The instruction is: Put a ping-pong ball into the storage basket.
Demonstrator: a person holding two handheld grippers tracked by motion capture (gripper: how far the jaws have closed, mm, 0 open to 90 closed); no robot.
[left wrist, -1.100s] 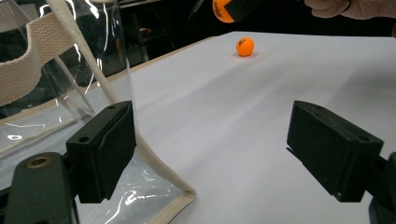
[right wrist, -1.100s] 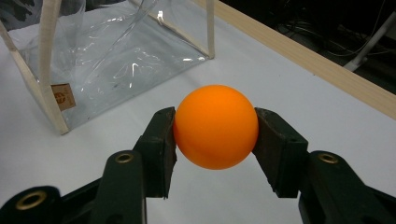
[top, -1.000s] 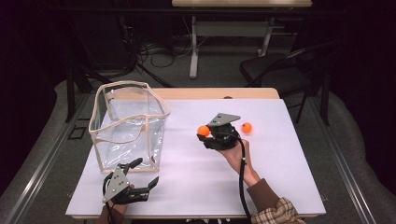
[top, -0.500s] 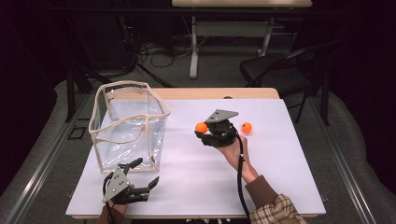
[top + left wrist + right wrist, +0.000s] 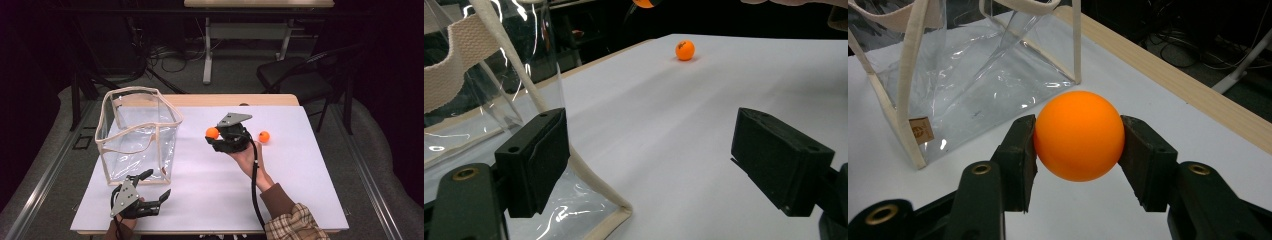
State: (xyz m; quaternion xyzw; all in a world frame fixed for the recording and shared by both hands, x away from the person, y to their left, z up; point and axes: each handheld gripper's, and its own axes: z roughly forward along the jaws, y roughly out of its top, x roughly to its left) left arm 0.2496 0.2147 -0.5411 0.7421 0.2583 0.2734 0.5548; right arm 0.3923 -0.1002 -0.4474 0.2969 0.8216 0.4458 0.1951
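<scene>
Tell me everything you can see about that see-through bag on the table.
The clear bag is a boxy tote of glossy transparent plastic, edged all round with cream woven tape that also forms its handles. A small brown label sits low on one side. It stands upright and open-topped on the white table, at its left part, and looks empty. The left tool sits open close by its near corner; whether they touch is unclear.

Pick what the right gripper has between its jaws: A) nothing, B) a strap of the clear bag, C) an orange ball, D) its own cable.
C: the right gripper has its jaws pressed on both sides of an orange ball.
</scene>
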